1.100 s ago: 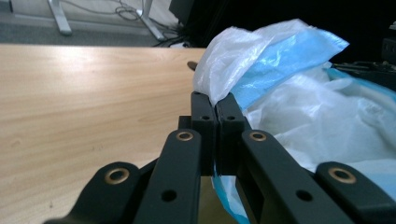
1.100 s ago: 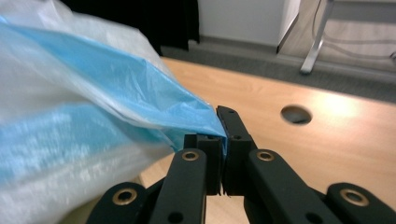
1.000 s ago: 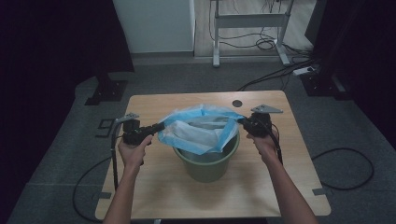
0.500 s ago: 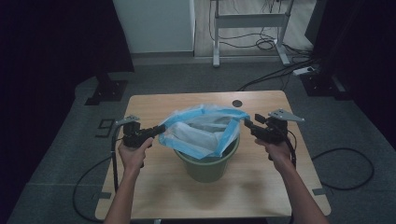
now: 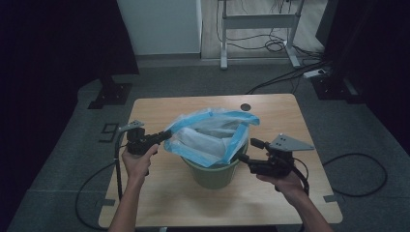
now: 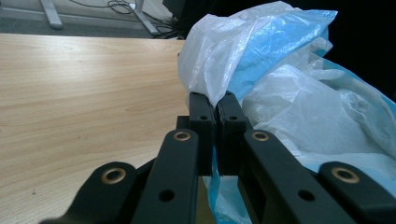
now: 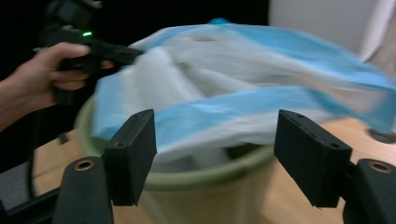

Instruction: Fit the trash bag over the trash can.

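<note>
Bag held at one side over the bin

Left gripper (image 6: 214, 105) clamped on blue-white bag (image 5: 212, 135) rim, green bin (image 5: 212, 174) just beyond; right gripper (image 5: 247, 151) just opened wide, jaws empty, beside bin's rim.

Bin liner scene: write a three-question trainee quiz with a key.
1. True or false: the left gripper is shut on the bin liner.
2. Which gripper has open jaws? A left, B right.
3. Fill in: the liner sits in a green ____.

Key:
1. True; its pads pinch the liner's edge.
2. B, the right gripper; its jaws have just been opening, nothing pressed between them.
3. Bin, on the wooden table.
</note>
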Motion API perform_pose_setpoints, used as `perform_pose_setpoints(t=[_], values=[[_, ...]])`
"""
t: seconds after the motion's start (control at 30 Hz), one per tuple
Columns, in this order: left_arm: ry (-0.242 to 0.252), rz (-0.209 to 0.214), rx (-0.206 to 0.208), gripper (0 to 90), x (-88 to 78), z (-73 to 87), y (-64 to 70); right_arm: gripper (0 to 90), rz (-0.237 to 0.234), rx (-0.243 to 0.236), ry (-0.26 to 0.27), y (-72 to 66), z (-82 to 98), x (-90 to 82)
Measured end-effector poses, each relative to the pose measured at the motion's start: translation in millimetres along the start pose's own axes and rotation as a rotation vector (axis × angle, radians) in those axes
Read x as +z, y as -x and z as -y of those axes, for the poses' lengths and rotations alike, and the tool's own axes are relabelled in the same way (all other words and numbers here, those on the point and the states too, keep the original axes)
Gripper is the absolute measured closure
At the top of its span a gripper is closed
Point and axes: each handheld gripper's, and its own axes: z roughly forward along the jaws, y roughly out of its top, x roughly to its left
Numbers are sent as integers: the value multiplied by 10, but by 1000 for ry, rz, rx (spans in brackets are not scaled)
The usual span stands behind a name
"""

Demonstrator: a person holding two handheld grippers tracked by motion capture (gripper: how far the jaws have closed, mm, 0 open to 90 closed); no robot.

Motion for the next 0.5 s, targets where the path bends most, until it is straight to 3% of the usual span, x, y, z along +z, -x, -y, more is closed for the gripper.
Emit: perform_pose_setpoints(t=[0.23,0.5], values=[[-6,-1,-1,866,15,0,9,266,-43,-48,-37,-263,36,178],[-2,0,-3,866,5,14,8,390,-61,-88,-58,-418,79,272]])
